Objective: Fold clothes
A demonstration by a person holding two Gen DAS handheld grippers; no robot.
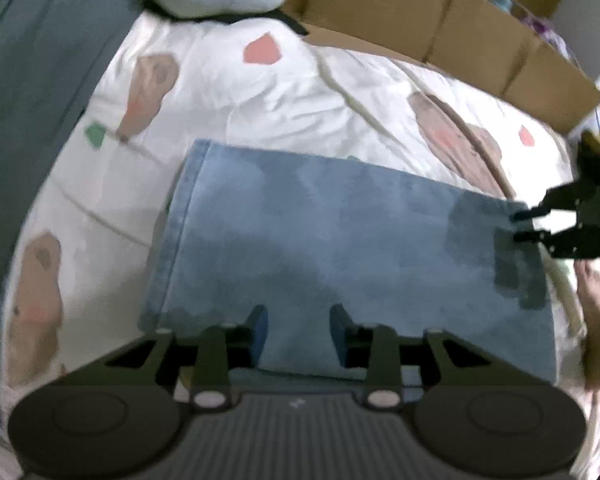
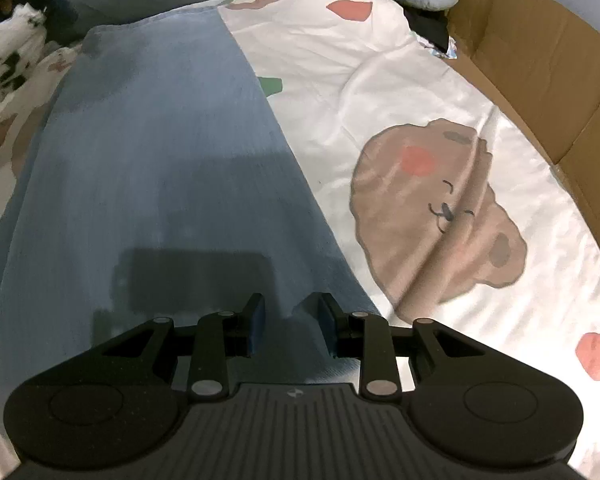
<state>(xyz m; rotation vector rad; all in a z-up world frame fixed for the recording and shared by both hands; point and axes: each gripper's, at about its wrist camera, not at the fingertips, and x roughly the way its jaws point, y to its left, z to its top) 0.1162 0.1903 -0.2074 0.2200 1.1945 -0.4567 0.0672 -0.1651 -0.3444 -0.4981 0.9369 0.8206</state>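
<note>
On the bedspread [image 1: 284, 92], toward its near edge, the blue garment [image 1: 340, 240] lies flat as a long rectangle. Its long axis runs from the right gripper's end to the hemmed end at the far left of the spread. The left gripper [image 1: 299, 330] hovers at the garment's near long edge, jaws wide, holding nothing. The right gripper [image 2: 286, 320] sits at the short end, jaws narrowed around a raised pinch of cloth; full closure cannot be confirmed. For a clean fold, grip both layers squarely, lift evenly, and keep the edges aligned.
</note>
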